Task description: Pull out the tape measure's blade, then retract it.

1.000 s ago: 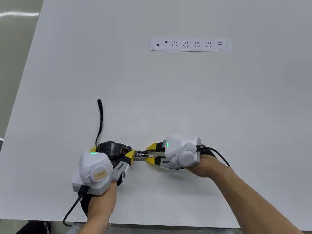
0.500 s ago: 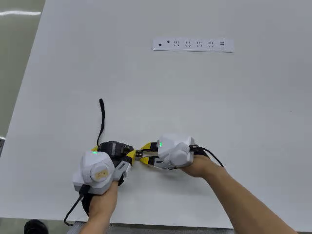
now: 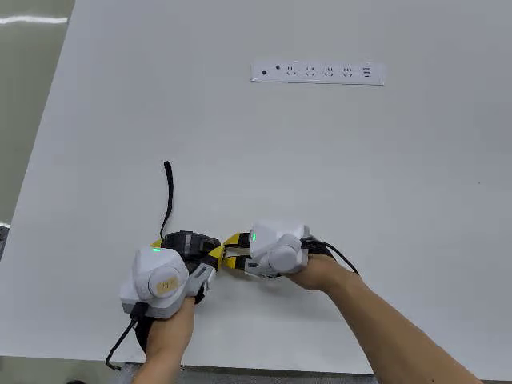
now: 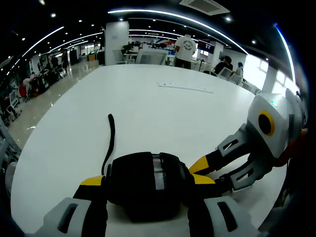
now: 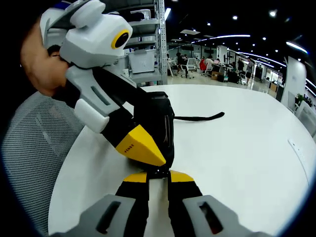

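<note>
A: Tape measure point(image 5: 157, 121) colour?
B: Black case with a grey band; black strap point(image 3: 167, 196).
A: Grippers?
B: Left gripper point(image 4: 147, 180) and right gripper point(image 5: 159, 176): white bodies, black jaws tipped yellow, one green light on each.
A: Table point(image 3: 384, 184)?
B: Plain white, no pattern. Power strip point(image 3: 318, 72) white, dark sockets.

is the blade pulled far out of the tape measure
No, in the right gripper view the right gripper is shut right up against the black tape measure, with hardly any gap between them.

Table point(image 3: 320, 160): power strip point(image 3: 318, 72), tape measure point(image 3: 186, 242)
</note>
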The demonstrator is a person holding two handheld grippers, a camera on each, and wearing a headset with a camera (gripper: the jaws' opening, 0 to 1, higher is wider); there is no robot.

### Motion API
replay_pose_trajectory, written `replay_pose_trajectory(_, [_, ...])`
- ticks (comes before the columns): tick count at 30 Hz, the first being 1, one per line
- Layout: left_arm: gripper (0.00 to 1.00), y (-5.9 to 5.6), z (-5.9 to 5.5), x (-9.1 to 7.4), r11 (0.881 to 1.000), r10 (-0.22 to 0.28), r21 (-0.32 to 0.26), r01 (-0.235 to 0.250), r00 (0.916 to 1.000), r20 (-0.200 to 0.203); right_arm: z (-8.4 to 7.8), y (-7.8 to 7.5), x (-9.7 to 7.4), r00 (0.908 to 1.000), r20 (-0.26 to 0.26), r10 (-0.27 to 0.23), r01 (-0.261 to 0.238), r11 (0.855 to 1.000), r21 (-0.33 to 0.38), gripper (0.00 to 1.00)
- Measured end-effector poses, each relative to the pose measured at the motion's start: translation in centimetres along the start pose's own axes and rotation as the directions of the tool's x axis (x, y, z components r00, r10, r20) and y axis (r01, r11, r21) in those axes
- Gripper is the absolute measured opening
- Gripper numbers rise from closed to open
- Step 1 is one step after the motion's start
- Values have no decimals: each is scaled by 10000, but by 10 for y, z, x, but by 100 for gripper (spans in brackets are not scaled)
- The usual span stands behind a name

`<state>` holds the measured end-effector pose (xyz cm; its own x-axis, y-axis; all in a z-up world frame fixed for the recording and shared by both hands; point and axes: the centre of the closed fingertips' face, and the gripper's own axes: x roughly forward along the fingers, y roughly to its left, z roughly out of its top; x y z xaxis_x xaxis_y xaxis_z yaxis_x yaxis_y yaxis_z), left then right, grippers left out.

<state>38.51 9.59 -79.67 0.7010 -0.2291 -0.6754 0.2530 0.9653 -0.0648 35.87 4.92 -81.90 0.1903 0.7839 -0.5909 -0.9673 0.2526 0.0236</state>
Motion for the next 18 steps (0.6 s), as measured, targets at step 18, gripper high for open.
replay_pose_trajectory(18, [65, -1, 0, 1, 9999, 12, 121, -12, 10000, 14, -4, 1, -2, 9999, -65, -137, 136, 9998, -172, 12])
